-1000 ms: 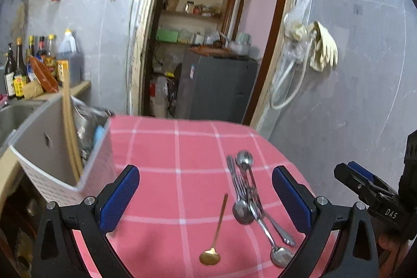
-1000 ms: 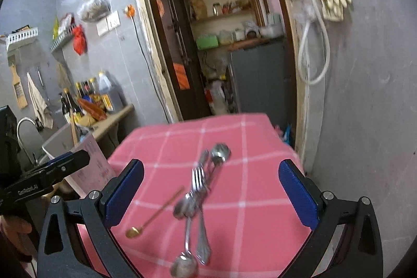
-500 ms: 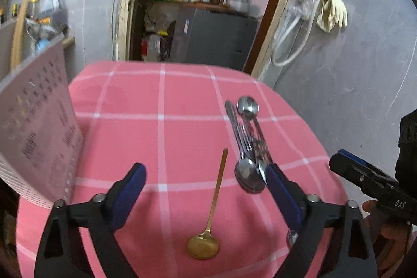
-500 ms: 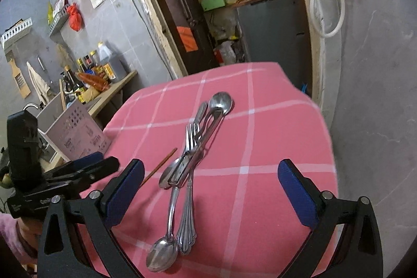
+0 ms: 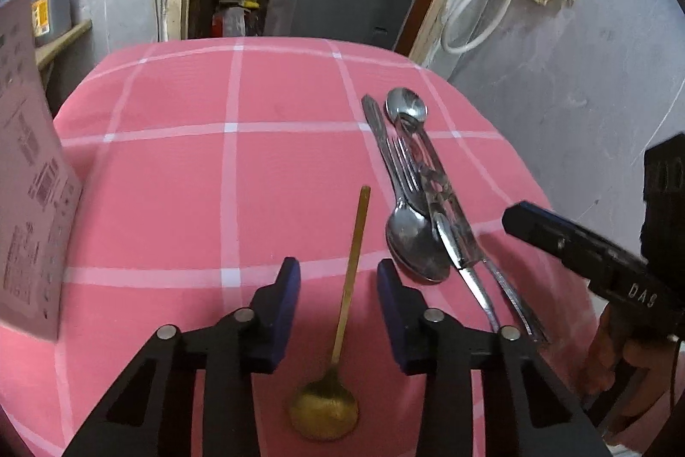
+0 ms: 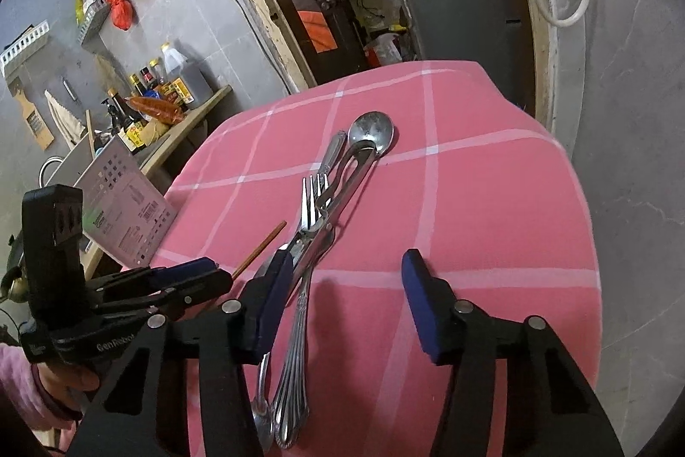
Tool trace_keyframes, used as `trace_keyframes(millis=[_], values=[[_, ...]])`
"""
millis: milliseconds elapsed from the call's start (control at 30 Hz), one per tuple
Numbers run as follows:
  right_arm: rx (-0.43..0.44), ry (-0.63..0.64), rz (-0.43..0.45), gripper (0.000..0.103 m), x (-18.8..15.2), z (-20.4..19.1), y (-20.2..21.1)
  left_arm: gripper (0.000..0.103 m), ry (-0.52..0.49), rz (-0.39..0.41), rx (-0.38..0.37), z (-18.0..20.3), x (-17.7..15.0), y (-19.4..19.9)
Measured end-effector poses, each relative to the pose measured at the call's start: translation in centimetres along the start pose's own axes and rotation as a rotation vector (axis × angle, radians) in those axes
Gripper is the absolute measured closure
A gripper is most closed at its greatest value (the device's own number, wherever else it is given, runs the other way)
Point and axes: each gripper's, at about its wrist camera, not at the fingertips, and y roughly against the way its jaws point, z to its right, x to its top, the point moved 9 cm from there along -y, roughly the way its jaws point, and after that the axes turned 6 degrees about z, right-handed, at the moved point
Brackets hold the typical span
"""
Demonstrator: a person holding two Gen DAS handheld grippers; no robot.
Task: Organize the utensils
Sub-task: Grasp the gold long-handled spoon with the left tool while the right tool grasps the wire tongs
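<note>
A gold spoon (image 5: 344,311) lies on the pink checked tablecloth (image 5: 171,191), its bowl nearest me. My left gripper (image 5: 338,285) is open and low over the cloth, its two blue pads either side of the gold handle without touching it. A pile of steel spoons and forks (image 5: 421,195) lies just to the right. In the right wrist view the same pile (image 6: 325,208) runs away from me. My right gripper (image 6: 346,281) is open, its left pad (image 6: 274,285) over the pile. The left gripper (image 6: 188,277) shows there at the left.
A white perforated utensil basket (image 5: 25,174) stands at the table's left edge, also seen in the right wrist view (image 6: 124,208). Bottles (image 6: 145,101) crowd a counter behind it. A grey wall (image 5: 578,80) is close on the right, a doorway behind.
Both grippers have come down and forward toward the cutlery. The left jaws have narrowed a lot around the gold spoon's handle. The right jaws have narrowed too.
</note>
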Motion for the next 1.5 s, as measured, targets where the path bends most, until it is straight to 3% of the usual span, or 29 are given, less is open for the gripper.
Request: trace_keyframes(millis=[300, 433, 700, 800, 1000, 1200, 1333, 1500], values=[[0.020, -0.036, -0.033, 0.060, 1.0, 0.5, -2.2, 0.086, -0.170, -0.034, 0.106, 1.1, 0.9, -1.2], [0.035, -0.066, -0.061, 0.062, 2.0, 0.4, -4.2, 0.094, -0.178, -0.040, 0.125, 1.1, 1.4, -1.5], [0.055, -0.130, -0.165, 0.071, 2.8, -0.1, -8.3, 0.097, 0.015, -0.062, 0.064, -0.3, 2.1, -2.1], [0.023, -0.113, -0.205, 0.071, 2.5, -0.8, -9.1, 0.097, 0.084, -0.082, 0.033, -0.8, 2.0, -2.2], [-0.051, -0.028, -0.265, 0.072, 1.9, -2.0, -9.7, 0.097, 0.097, -0.106, 0.026, -0.7, 1.6, -2.1], [-0.056, -0.083, -0.274, 0.085, 1.3, -1.3, -8.3, 0.098, 0.108, -0.117, 0.033, -0.9, 2.0, -2.2], [-0.017, -0.180, -0.251, 0.085, 0.8, 0.1, -6.7, 0.098, 0.178, -0.127, 0.002, -1.4, 1.9, -2.1], [-0.052, -0.184, -0.239, 0.085, -0.3, 1.3, -4.2, 0.098, 0.261, -0.155, -0.033, -1.6, 0.9, -1.6]])
